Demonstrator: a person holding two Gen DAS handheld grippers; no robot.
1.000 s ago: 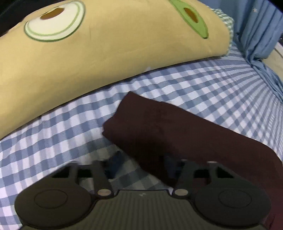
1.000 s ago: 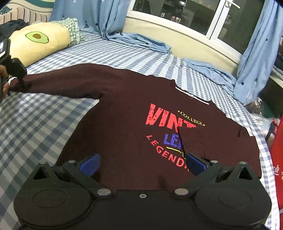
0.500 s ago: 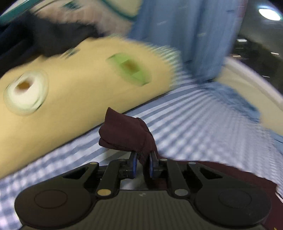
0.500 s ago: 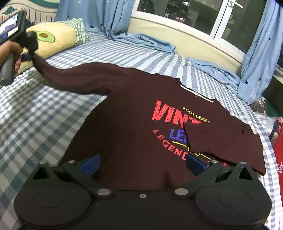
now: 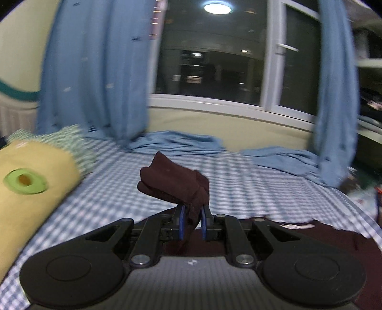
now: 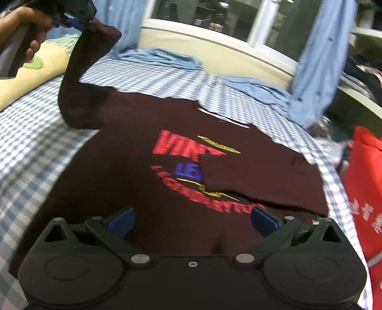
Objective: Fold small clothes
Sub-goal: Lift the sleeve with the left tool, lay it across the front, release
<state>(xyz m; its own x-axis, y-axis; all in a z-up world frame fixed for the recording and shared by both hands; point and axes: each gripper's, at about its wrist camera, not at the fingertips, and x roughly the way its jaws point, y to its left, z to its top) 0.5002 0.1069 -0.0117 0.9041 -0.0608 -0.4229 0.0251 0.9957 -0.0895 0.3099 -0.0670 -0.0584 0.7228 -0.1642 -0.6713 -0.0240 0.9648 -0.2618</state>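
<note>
A dark maroon sweatshirt [image 6: 148, 190] with red, blue and yellow print lies flat on the checked bed. Its right sleeve [image 6: 262, 176] is folded across the chest. My left gripper [image 5: 192, 214] is shut on the cuff of the left sleeve [image 5: 172, 183] and holds it high above the bed; it shows in the right wrist view [image 6: 78, 21] at the top left, with the sleeve [image 6: 78, 78] hanging from it. My right gripper [image 6: 192, 219] is open and empty, low over the shirt's hem.
A yellow avocado pillow [image 5: 31, 188] lies at the left. Blue curtains [image 5: 95, 71] hang by the window, their ends pooled on the bed [image 5: 238, 186]. A red bag [image 6: 363, 181] stands past the bed's right edge.
My left gripper closed on the left sleeve's cuff and lifted it off the bed, swinging up and towards the shirt's body. My right gripper stayed open near the hem.
</note>
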